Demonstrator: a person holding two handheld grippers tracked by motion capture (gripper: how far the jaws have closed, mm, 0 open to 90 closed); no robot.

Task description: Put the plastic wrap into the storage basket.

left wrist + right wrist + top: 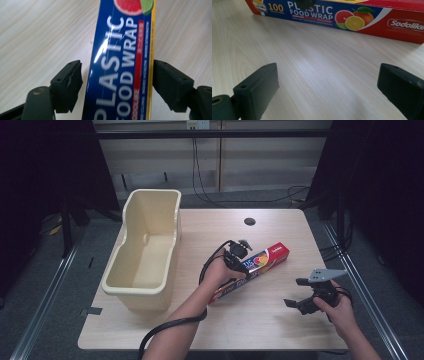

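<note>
**Blue-and-red wrap box sits between the left tool's parted jaws**

Blue, glossy cardboard runs up the left gripper view: the box [120, 67] is cut off top and bottom there, with "PLASTIC FOOD WRAP" readable and the small red strip of print beside it too blurred to make out. The left tool [117, 82] straddles that box, jaws released, a sliver of gap on each side. From the right gripper view the box reads "100", "PLASTIC FOOD WRAP" and "Sodolike", citrus slices pictured. The right tool [327, 87] hangs wide open near the box, over bare pale wood-grain table [270, 320]. Beyond the box's left stands a cream bin [145, 255]; dark room, cables behind.
</note>
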